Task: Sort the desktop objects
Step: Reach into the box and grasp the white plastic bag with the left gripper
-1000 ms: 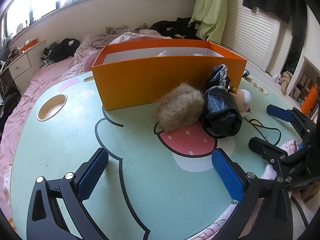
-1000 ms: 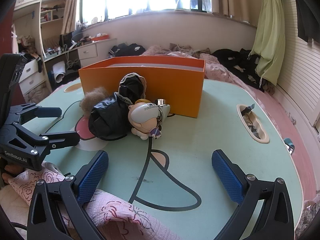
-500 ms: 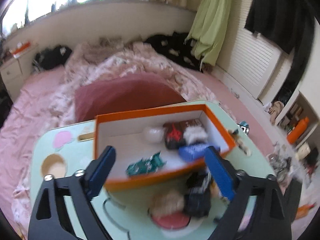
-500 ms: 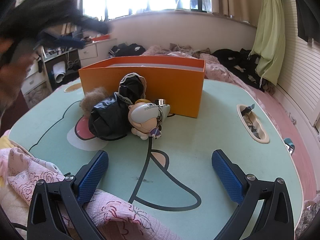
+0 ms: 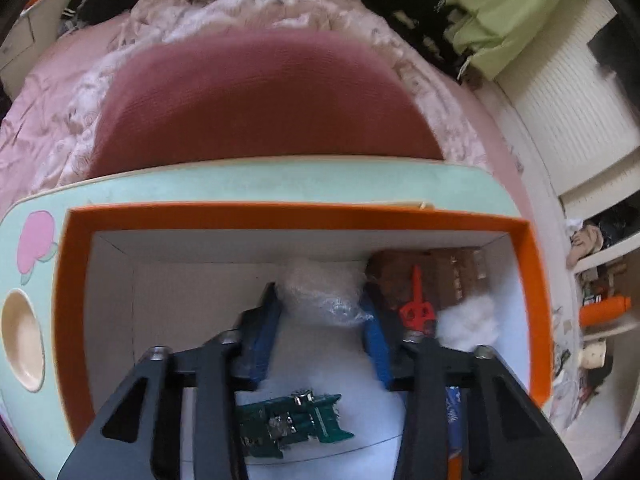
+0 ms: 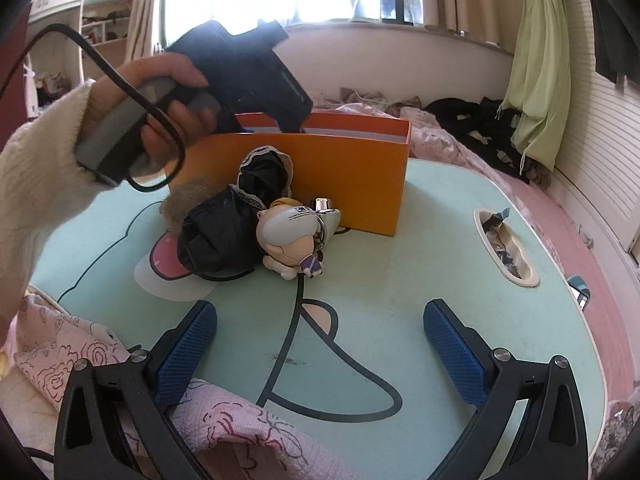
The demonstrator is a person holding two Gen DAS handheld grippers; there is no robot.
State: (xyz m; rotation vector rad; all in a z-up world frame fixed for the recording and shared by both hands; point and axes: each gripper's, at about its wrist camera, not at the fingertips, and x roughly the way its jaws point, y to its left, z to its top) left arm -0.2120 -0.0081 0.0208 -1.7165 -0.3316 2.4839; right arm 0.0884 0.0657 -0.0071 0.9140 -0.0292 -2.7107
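So the left gripper (image 5: 322, 312) isn't hovering low over the table (image 6: 400, 280) anymore. A second ago it sat wide open in front of the orange box (image 5: 534, 300), now it's reaching down inside the box from above, and its jaws are closing around a crumpled clear plastic wad (image 5: 322, 290) sitting mid-box against the far wall. The wad is between the blue pads, and they look like they're touching its sides, though I can't say it's a firm pinch yet.

Also inside the box: a green circuit board (image 5: 294, 424) toward the near wall, and toward the right end a brown packet (image 5: 440, 280) with a small red clip-like thing (image 5: 416, 308) on it, plus a white fluffy lump (image 5: 472, 324).

The right gripper (image 6: 320, 344) hasn't budged: jaws spread wide, nothing in them, parked well in front of the box.

The unsorted stuff is still outside, piled against the box's front wall: a furry ball (image 6: 180, 200), a black bundle (image 6: 224, 232) and a small doll figure (image 6: 292, 240). My guess is it's rearranging or pulling the wad out, not dropping anything in.
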